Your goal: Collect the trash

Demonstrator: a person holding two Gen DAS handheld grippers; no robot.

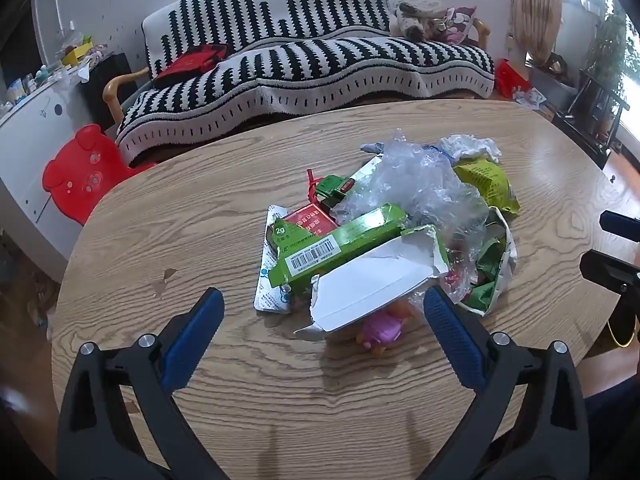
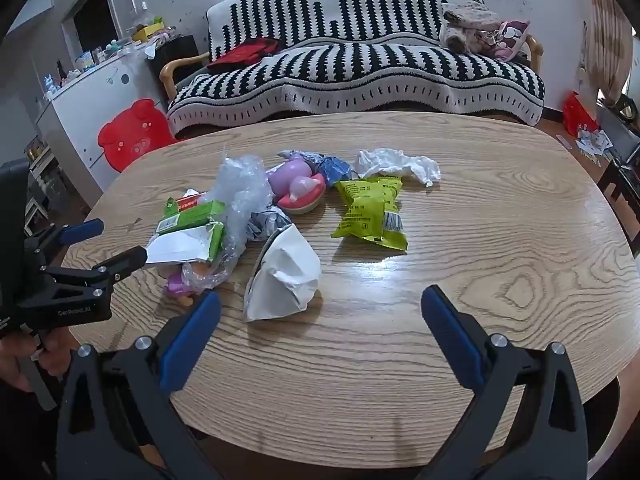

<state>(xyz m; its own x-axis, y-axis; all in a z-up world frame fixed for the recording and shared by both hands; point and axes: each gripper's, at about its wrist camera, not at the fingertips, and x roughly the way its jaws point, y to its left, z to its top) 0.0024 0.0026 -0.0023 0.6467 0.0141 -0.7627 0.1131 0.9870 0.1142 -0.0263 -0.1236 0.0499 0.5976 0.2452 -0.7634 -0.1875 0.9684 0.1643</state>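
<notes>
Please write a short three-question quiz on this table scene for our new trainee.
1. True or false: the left gripper is shut on the torn green cardboard box.
2. What lies nearest the right gripper? A) crumpled white tissue B) crumpled white paper wrapper C) yellow-green snack packet
3. Which surface holds the trash?

Key: 1 false, both grippers are open and empty; 2 B; 3 the oval wooden table.

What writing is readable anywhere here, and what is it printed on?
"2g": green carton, at its left end.
"GenRobot.AI": black body of the left tongs.
Barcode digits on the green carton: too small to read.
White characters on the red packet: blurred.
Print on the yellow-green snack bag: too small to read.
</notes>
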